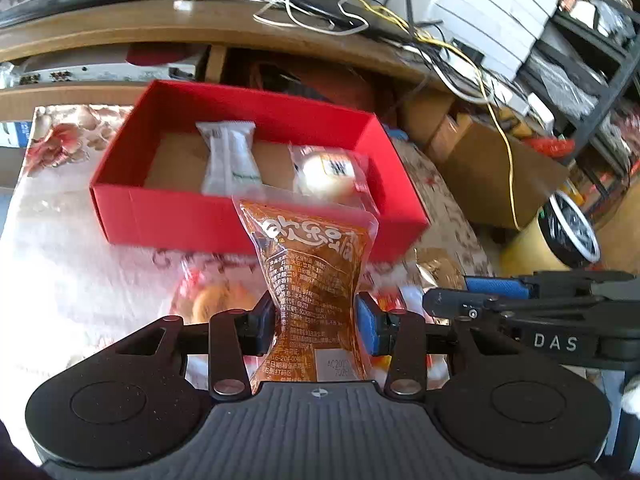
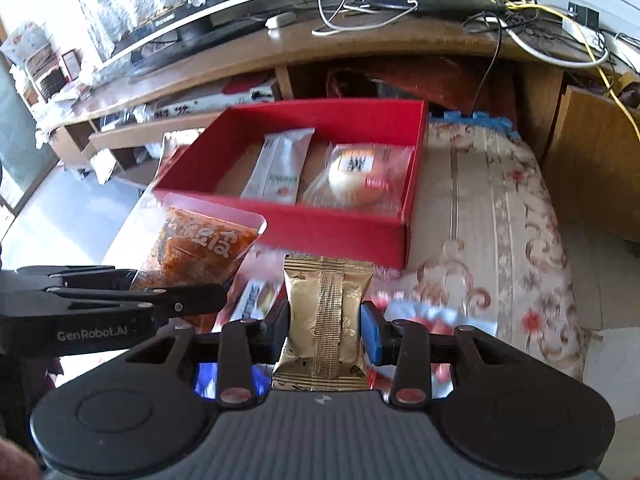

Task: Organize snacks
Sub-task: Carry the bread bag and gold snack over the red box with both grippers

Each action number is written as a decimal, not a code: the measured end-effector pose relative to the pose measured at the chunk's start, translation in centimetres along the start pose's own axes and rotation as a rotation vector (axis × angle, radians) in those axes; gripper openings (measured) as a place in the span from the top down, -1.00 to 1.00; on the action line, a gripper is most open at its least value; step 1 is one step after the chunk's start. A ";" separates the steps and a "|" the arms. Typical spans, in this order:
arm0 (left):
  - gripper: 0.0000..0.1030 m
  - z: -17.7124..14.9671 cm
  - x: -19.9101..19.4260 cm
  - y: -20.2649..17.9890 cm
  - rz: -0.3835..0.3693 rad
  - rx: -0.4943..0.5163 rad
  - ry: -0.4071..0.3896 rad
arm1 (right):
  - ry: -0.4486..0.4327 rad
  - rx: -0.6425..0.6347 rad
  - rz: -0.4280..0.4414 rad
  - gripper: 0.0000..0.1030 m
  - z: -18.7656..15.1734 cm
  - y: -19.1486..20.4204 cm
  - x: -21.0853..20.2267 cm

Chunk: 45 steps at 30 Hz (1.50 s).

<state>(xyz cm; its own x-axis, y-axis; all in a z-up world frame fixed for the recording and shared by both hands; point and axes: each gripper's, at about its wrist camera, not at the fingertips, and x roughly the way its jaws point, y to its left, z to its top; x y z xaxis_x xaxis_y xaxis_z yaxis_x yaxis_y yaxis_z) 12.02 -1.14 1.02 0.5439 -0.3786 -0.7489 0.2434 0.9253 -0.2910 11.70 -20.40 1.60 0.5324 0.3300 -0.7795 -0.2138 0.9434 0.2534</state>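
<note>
2 packets are hanging in the jaws just short of the red box (image 1: pixel 256 224), and both are pointing their long axes straight at it. The left gripper (image 1: pixel 316 320) is pinching the orange sauce packet (image 1: pixel 316 264) at its waist, jaws closed on it, with its top edge overlapping the box's near wall in that view. The right gripper (image 2: pixel 324 332) is clamping the gold snack packet (image 2: pixel 326 316) the same way, jaws shut on its middle, top edge just below the near wall (image 2: pixel 336 236). Inside the box a white wrapper (image 2: pixel 280 168) and a round bun packet (image 2: pixel 356 176) are filling the right half, so the bare cardboard floor (image 1: pixel 176 160) is lying nearer the left hand. More snacks are sitting blurred on the floral worktop (image 2: pixel 500 216) beneath both hands.
</note>
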 end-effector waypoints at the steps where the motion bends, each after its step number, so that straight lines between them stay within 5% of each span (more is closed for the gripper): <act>1: 0.04 0.4 0.1 0.2 -0.003 -0.012 -0.006 | -0.004 0.000 -0.002 0.25 0.4 0.0 0.1; 24: 0.04 5.6 2.0 0.8 0.005 -0.016 -0.078 | -0.069 0.030 -0.001 0.25 7.1 0.2 3.0; 45: 0.08 8.4 4.5 1.3 0.087 0.036 -0.101 | -0.081 0.048 -0.034 0.24 10.4 -0.6 6.4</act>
<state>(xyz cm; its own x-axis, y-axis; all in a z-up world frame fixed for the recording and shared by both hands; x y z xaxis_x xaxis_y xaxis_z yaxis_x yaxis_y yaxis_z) 21.56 -1.84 2.25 0.6421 -0.2991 -0.7058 0.2195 0.9539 -0.2045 23.74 -18.49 2.41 0.6034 0.2975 -0.7398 -0.1562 0.9539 0.2562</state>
